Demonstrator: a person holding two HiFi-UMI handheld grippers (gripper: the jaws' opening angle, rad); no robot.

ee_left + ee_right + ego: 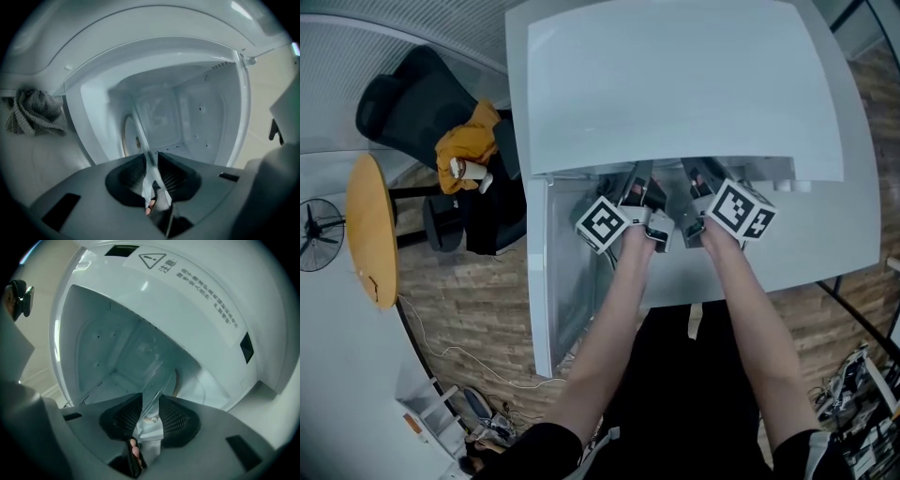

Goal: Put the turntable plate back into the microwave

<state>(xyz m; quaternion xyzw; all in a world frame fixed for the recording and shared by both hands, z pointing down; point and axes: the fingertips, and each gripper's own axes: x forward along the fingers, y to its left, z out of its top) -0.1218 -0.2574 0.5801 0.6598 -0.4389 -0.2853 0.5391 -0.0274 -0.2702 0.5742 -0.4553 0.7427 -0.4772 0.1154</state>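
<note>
White microwave (pixel 675 84) occupies most of the head view, standing on a white worktop (pixel 834 253), with its door (pixel 546 281) swung open to the left. Cavity (pixel 187 117) is exposed: pale walls, small perforations on the side wall, nothing resting on its floor.

Clear glass turntable plate (pixel 152 380) is at the mouth of the cavity, its far portion reaching inside and clear of the cavity floor. It is carried by opposite sides of its rim. The head view does not show it, since the microwave's top covers it.

Left gripper (pixel 151 173): jaws closed narrowly on the plate's rim, with both ribbed pads against the glass, which appears edge-on between them. Right gripper (pixel 151 413): the same condition, pads pressed on the rim at the other side. Both forearms run side by side from the bottom of the head view to the opening, with the marker cubes just outside it.

Printed warning label (pixel 197 282) sits on the microwave casing. Grey cloth (pixel 35 112) lies bunched on the worktop beside the microwave. Off the worktop are a dark chair (pixel 403 112) carrying a yellow cloth (pixel 469 145), and a round wooden table (pixel 373 230).
</note>
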